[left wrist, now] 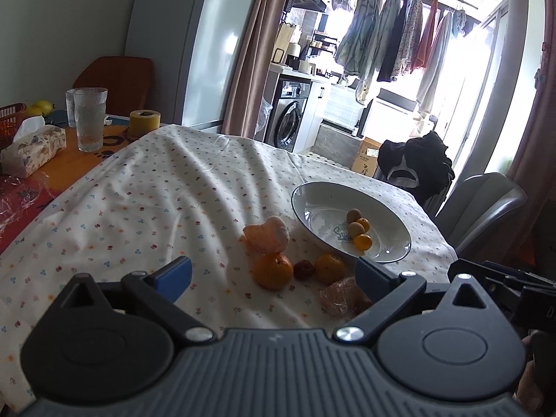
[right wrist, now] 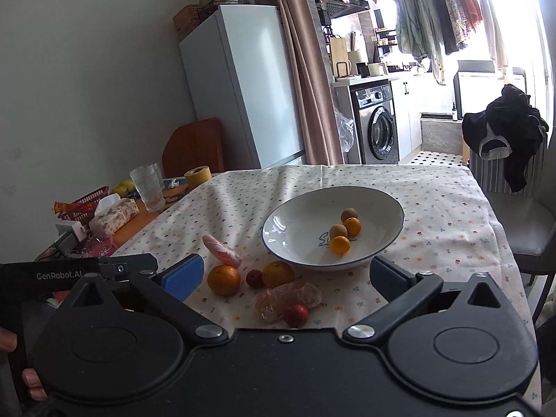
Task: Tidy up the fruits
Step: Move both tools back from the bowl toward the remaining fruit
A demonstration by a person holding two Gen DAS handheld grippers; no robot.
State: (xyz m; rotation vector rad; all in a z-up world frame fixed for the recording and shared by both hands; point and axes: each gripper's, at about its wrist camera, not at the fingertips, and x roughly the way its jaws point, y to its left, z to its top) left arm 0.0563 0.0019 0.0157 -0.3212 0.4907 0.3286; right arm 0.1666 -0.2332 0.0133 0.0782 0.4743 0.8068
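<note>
Your table carries a wrinkled cream tablecloth with small flower print (right wrist: pixel 434 215), which takes up most of both views; its far left end is uncovered orange surface holding clutter. On the cloth sits the wide white ceramic bowl with a thin dark rim (right wrist: pixel 295 215), right of centre in the left wrist view and dead ahead in the right wrist view. Your left gripper (left wrist: pixel 274 278) has its blue-padded jaws spread wide with nothing between them, hovering over the loose fruit. Your right gripper (right wrist: pixel 286 274) is likewise spread wide and empty, low over the near edge of the cloth. Just in front of the bowl lies a clear-wrapped brownish lump (right wrist: pixel 286 300), nearest to you. Left of the bowl lies a peeled pale-orange citrus piece (left wrist: pixel 267 236). Two round orange mandarins (right wrist: pixel 224 279) rest on the cloth between that piece and the bowl, the second (right wrist: pixel 277 274) close to the bowl's near wall. A small dark red round fruit (right wrist: pixel 254 278) sits between the mandarins, and a brighter red one (right wrist: pixel 296 315) touches the wrapped lump. Inside the bowl are four small fruits clustered together: two orange kumquats (right wrist: pixel 340 245) and two tan round longans (right wrist: pixel 338 231). A clear textured drinking glass (left wrist: pixel 90 118) stands on the uncovered end, well apart from the fruit.
</note>
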